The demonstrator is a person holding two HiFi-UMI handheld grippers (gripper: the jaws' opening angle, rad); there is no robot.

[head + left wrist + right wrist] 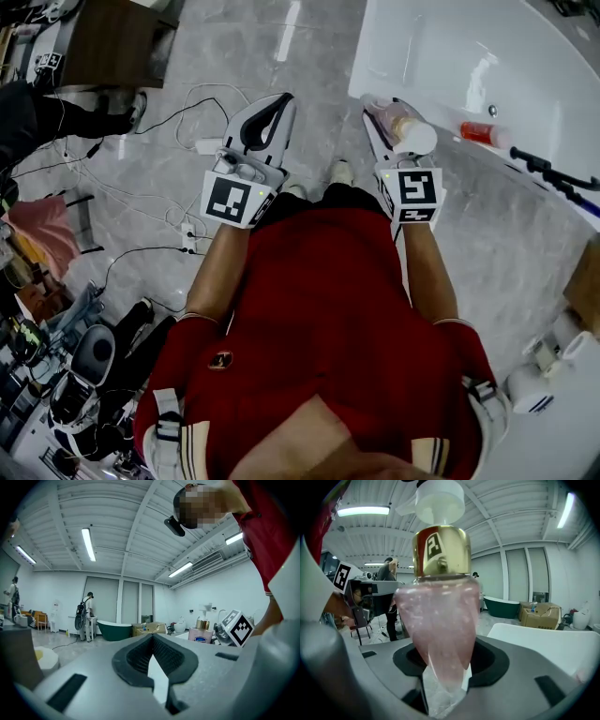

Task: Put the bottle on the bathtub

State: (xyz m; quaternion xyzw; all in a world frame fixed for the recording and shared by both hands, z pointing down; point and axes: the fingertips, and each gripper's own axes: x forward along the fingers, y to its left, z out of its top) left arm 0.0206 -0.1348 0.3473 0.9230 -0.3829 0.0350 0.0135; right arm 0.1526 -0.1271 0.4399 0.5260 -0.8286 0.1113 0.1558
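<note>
Beside the bathtub (525,56), right gripper (384,108) clasps the F-marked bottle (440,620); left gripper (278,101) fingers (136,656) together.

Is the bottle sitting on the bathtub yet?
No, the pink pump bottle is clamped by its base between the jaws of the right gripper, held off the white bathtub.

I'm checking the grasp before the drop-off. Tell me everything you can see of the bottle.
The bottle has a translucent pink body, seemingly plastic, a shiny gold collar with a dark red emblem, and a white pump top. The right tongs are shut on its lower body, pump end up in the right gripper view. Nothing else touches it. In the head view it hangs by the white bathtub's edge, not yet on it.
</note>
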